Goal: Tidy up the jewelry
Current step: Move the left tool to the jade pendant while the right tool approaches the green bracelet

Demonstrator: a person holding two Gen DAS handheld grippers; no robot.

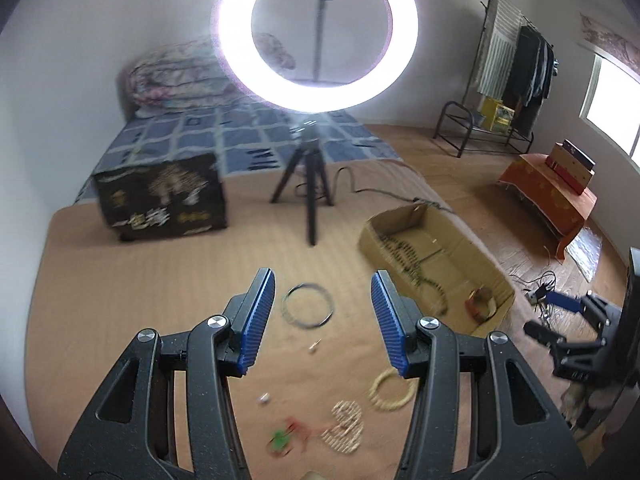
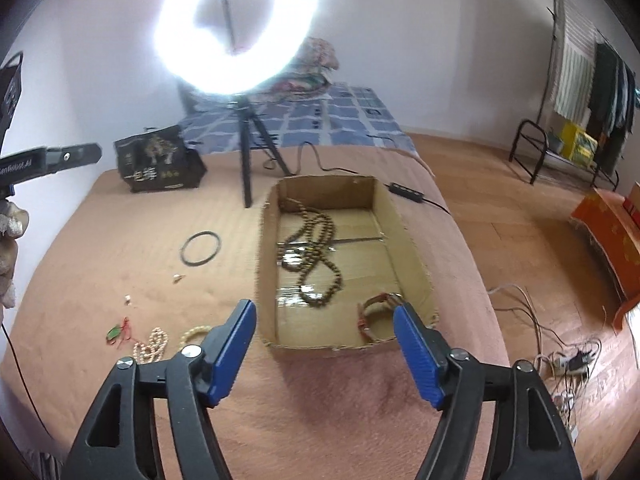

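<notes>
Right now your left gripper [image 1: 323,312] is half open and empty above the black ring [image 1: 307,305] on the mat. Your right gripper [image 2: 325,344] is wide open and empty, near the box [image 2: 416,264] holding the beads [image 2: 316,248] and watch [image 2: 374,314].
</notes>
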